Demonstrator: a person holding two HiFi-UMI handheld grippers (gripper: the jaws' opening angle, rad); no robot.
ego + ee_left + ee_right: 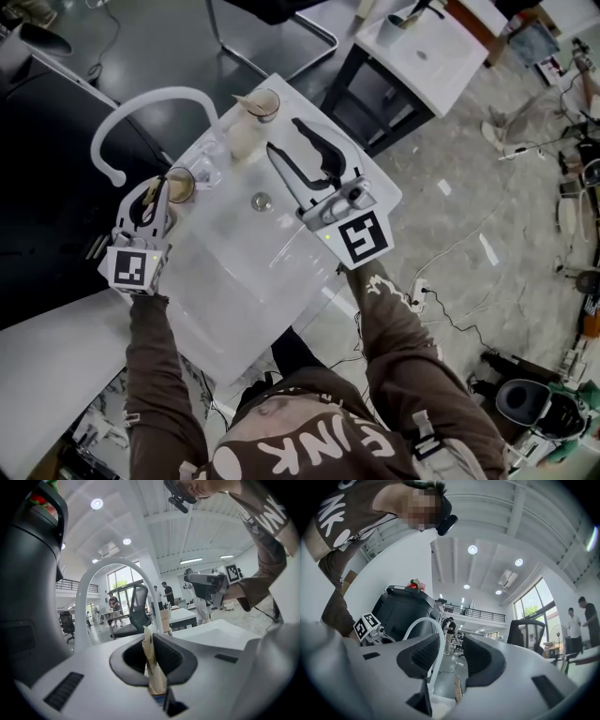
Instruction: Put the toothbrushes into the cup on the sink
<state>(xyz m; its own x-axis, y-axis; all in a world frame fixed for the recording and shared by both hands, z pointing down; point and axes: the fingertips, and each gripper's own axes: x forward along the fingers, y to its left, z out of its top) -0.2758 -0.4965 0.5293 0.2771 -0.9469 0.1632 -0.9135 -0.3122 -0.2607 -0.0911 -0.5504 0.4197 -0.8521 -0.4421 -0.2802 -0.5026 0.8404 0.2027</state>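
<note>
Plainly, the job is only partly done. The left gripper [153, 199] is clamped tight on a pale toothbrush [153, 665], whose handle stands upright between its closed pads, and the cup [180, 185] sits just ahead of its tips, a little to their right. From the head view the brush seems to lean toward the cup's mouth, but I cannot tell whether its end is already inside. Lowering and letting go appear to be what is left for this one. No other toothbrush shows loose on the sink [234, 272]. A second cup [263, 103] stands just beyond the right gripper [453, 657], and its contents are unclear.

The right gripper has its jaws well apart with nothing between them (only the faucet [425, 639] shows through the gap), and it hangs over the basin.

Room is tight on the left. The cup stands near the sink's rim, and the faucet's arch curves up ahead of the left gripper. Between the two grippers the basin is open, so that looks like the easier way to pull back.
</note>
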